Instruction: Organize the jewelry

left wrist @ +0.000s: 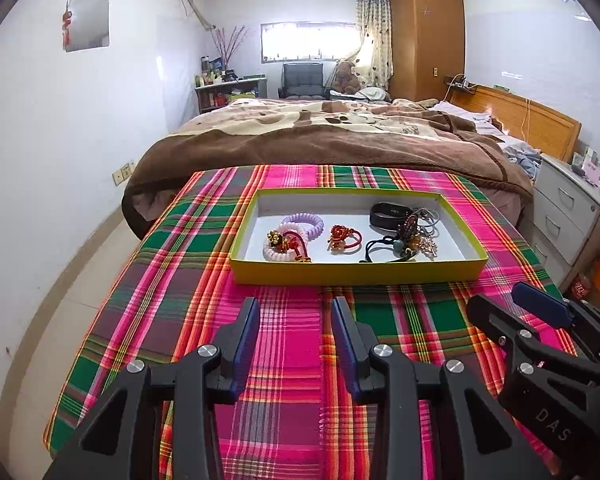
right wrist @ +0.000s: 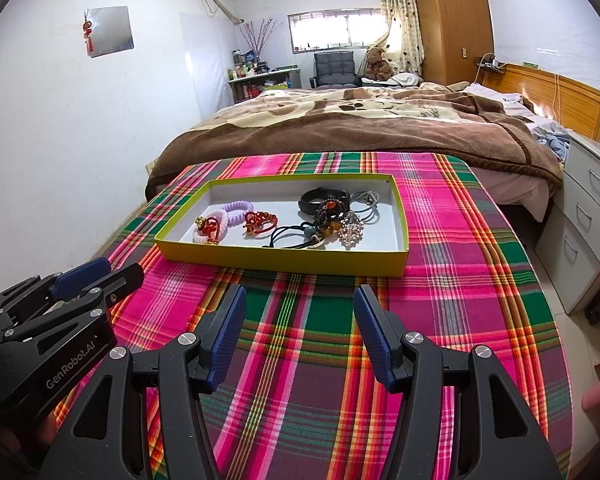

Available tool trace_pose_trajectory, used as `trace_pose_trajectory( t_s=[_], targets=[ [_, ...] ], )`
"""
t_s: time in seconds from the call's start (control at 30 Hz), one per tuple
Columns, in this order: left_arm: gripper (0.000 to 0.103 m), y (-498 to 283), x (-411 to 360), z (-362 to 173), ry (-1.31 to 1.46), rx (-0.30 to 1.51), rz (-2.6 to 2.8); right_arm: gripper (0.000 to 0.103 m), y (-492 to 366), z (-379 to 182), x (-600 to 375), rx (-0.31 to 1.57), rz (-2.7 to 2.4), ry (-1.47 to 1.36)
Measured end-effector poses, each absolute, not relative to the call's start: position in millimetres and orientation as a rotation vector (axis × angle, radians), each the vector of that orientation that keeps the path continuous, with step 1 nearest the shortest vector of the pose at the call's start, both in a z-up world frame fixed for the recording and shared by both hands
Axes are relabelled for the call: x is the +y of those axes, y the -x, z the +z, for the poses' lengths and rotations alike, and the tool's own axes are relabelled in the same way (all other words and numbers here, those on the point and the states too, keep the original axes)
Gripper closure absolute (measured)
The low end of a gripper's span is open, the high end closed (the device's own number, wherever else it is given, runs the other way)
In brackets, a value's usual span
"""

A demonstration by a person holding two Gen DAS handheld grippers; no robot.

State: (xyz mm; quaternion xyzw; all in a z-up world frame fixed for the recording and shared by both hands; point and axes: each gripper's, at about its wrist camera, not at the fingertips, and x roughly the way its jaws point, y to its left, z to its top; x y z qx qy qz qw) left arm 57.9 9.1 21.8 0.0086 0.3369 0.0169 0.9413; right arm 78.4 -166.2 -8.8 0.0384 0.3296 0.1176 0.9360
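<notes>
**Jewelry all in the tray, both grippers empty**

The jewelry lies in the yellow-rimmed tray (left wrist: pixel 356 270) on the plaid surface (left wrist: pixel 288 360). At the tray's left sit the lilac coil ties (left wrist: pixel 304 222) with a red-and-gold knot (left wrist: pixel 286 240) on them; a second red knot (left wrist: pixel 342 236) lies mid-tray, apart from the rest. At the right, a black band (right wrist: pixel 324 198), dark beads (right wrist: pixel 326 212), a crystal piece (right wrist: pixel 350 230), a black cord (right wrist: pixel 292 236) and grey wire (right wrist: pixel 366 200) overlap in one heap.

Nothing lies loose on the cloth, so gathering looks done. What may remain is untangling the right-hand heap, though I cannot tell whether that is wanted.

The left hand-held gripper (left wrist: pixel 296 328) hovers short of the tray, fingers narrowly parted, holding nothing. The right hand-held gripper (right wrist: pixel 300 320) hovers likewise, fingers wider, also empty.

Nothing stands between grippers and tray; only the tray's near wall must be cleared. Beyond are a bed (left wrist: pixel 320 136) and a drawer unit (left wrist: pixel 568 212).
</notes>
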Motion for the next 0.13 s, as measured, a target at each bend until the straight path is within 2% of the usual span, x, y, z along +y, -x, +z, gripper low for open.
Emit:
trace_pose_trajectory(
  t_s=[0.13],
  targets=[
    [0.067,-57.6,9.2,23.6,-0.017,0.683,0.035,0.047,-78.4,-8.9,-166.0,0.674,0.24,-0.079]
  ],
)
